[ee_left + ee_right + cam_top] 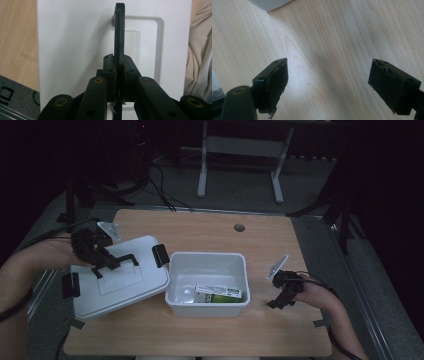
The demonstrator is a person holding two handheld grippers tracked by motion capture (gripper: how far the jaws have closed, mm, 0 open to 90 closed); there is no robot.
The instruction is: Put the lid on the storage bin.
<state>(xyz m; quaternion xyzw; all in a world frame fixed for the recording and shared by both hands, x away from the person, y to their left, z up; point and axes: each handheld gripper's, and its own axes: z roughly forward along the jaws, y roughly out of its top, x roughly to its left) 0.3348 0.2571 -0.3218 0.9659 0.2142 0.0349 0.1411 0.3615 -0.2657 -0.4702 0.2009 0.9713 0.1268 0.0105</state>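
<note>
Left gripper [107,262] gripping lid [120,280] handle [119,261], open box [207,282]

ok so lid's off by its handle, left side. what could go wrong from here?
1. The left claw pinches only the thin black handle, so the tilted lid could swing or slip free.
2. The lid's right edge sits close to the open box; a swing might knock it.
3. The right claw is open over bare table, apart from the box, so nothing steadies it if bumped.

white lid [120,280] with black handle [119,32], white bin [207,275], green-and-white box [220,294], light wood-grain table [210,230]
</note>
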